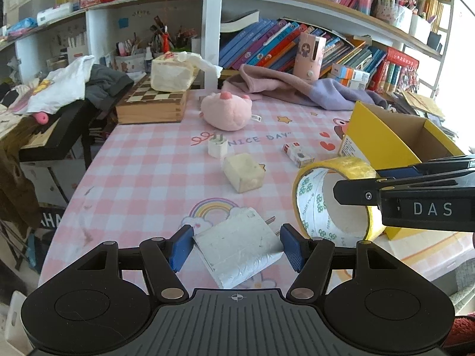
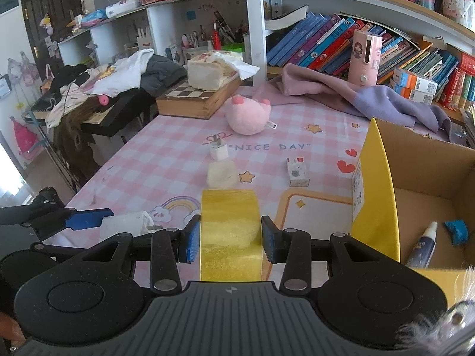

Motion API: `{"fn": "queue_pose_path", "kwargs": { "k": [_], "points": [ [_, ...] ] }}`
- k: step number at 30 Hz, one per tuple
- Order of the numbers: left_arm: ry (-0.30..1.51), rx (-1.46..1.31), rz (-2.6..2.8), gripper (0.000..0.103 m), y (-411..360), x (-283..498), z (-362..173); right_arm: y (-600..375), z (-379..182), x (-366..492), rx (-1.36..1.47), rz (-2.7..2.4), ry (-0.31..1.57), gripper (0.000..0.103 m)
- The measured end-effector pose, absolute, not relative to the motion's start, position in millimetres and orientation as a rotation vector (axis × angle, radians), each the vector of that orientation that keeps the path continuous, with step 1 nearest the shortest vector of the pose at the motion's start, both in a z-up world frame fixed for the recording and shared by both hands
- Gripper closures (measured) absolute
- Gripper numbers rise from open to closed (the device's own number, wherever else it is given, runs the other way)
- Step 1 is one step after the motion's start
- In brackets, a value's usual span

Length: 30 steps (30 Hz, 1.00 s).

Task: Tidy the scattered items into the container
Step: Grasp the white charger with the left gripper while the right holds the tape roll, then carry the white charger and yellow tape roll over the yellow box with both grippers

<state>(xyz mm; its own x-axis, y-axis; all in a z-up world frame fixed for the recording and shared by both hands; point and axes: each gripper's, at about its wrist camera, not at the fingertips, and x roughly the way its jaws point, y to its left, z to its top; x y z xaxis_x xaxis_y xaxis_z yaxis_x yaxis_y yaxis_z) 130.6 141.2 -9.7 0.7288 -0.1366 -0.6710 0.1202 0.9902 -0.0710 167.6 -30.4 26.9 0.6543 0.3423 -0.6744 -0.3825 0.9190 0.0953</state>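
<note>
Left wrist view: the left gripper [image 1: 236, 244] pinches a large white rectangular plug-in charger [image 1: 239, 250] between its blue pads, clear of the pink checked tablecloth [image 1: 142, 184]. At two o'clock from it, the right gripper [image 2: 228, 238] clamps a roll of yellow packing tape [image 2: 229, 234] by its flat sides. Farther right, at three o'clock in the right wrist view, stands the open yellow cardboard box [image 2: 383, 195], already holding a white squeeze bottle [image 2: 423, 247] and a crumpled blue scrap [image 2: 457, 231].

Both hands appear to be mid-carry toward the box. Next, each load needs lifting over the box's near yellow wall before the jaws part, the tape first since it hangs nearest.

Left on the cloth at twelve o'clock: a small white wall plug [image 1: 218, 146], a cream block-shaped adapter [image 1: 244, 172], a little white printed carton [image 1: 297, 154] and a pink plush pig [image 1: 227, 112].
</note>
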Motion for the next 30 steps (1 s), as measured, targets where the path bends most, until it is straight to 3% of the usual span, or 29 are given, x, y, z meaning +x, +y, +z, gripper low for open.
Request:
{"fn": "queue_pose_path", "kwargs": {
  "k": [30],
  "points": [
    [0.693, -0.016, -0.272, 0.039, 141, 48, 2, -43, 32, 57, -0.028, 0.285, 0.732, 0.064]
  ]
}}
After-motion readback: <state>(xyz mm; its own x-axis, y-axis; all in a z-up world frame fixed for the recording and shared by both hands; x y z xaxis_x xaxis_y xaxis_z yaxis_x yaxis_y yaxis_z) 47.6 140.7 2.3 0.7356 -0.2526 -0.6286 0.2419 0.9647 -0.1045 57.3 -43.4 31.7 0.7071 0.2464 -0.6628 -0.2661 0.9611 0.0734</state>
